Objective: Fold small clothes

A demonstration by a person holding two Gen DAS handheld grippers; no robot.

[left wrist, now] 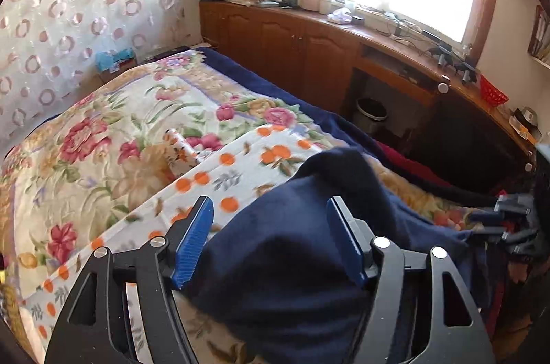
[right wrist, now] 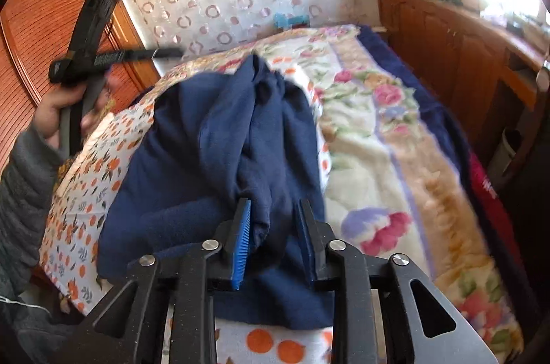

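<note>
One navy garment [right wrist: 220, 157] lies bunched on an orange-print cloth [left wrist: 237, 164] spread over the floral blanket [left wrist: 103, 130] on the bed. Left gripper [left wrist: 271, 240]: jaws wide apart, pads clear of the fabric beneath them, nothing held. Right gripper [right wrist: 275, 240]: jaws part open, a fold of garment between them; grip cannot be judged.

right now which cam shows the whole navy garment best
The right wrist view: the navy garment lies rumpled across the orange-print cloth, nearly all of it visible beyond the right gripper. The left wrist view shows only a near, blurred bulge between the left gripper's open jaws.
</note>
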